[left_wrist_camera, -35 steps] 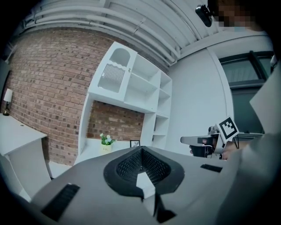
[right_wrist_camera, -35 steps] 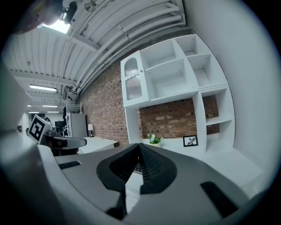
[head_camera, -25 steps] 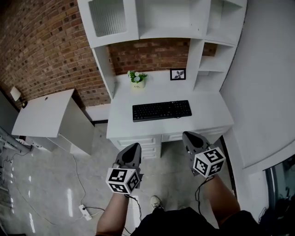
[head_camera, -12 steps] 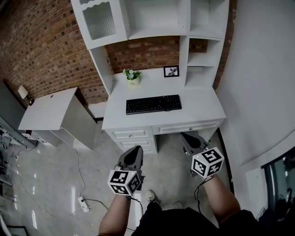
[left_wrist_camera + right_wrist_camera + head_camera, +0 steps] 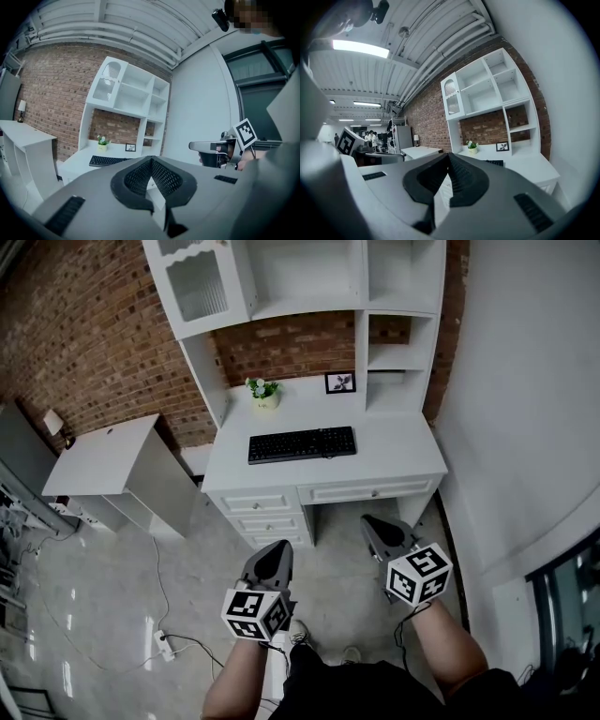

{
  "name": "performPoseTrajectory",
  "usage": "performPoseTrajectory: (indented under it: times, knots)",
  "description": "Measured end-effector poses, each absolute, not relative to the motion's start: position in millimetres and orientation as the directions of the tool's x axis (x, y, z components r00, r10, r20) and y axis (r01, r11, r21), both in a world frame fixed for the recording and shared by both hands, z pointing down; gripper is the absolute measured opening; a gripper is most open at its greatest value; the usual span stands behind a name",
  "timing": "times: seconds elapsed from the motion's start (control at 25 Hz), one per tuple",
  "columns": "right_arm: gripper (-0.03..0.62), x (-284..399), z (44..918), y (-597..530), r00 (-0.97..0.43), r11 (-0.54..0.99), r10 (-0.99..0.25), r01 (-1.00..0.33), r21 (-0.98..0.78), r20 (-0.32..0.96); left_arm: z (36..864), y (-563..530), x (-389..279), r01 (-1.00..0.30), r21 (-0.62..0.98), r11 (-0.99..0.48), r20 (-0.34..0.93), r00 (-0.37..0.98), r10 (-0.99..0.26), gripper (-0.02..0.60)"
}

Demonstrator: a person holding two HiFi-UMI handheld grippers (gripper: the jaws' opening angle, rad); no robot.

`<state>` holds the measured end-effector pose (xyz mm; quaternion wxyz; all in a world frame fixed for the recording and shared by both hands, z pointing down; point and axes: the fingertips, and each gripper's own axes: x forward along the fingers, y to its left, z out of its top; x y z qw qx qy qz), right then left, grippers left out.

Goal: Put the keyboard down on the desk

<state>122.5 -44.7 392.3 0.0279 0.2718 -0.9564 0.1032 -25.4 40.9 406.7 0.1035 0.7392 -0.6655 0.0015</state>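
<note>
Judging from how things lie, the task seems already done, so not much can go wrong. The left claw (image 5: 274, 551) and the right claw (image 5: 371, 522) are both pressed together with nothing between the jaws. They hang over the floor, well apart from the white tabletop (image 5: 398, 454). A risk would come only if a claw goes back to the tabletop. A closed tip could then push the black rectangular keyboard (image 5: 302, 444) toward the front edge above the drawers. It could also knock the small potted green plant (image 5: 263, 393) or the little dark picture frame (image 5: 340, 382) behind it.

The keyboard is long, thin and flat, with many rows of dark keys. It lies flat near the middle of the tabletop, its long side almost along the front edge. It stands apart from the plant and the frame.
</note>
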Motion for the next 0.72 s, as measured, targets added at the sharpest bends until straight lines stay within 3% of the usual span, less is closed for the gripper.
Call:
performPoseTrajectory:
  times: [0.72]
  knots:
    - [0.017, 144.2, 398.5, -17.7, -0.869, 0.844, -0.485, -0.495, -0.205, 0.099, 407.3, 65.6, -0.6, -0.988, 0.142, -0.066, 0.131, 0.085, -0.988, 0.017]
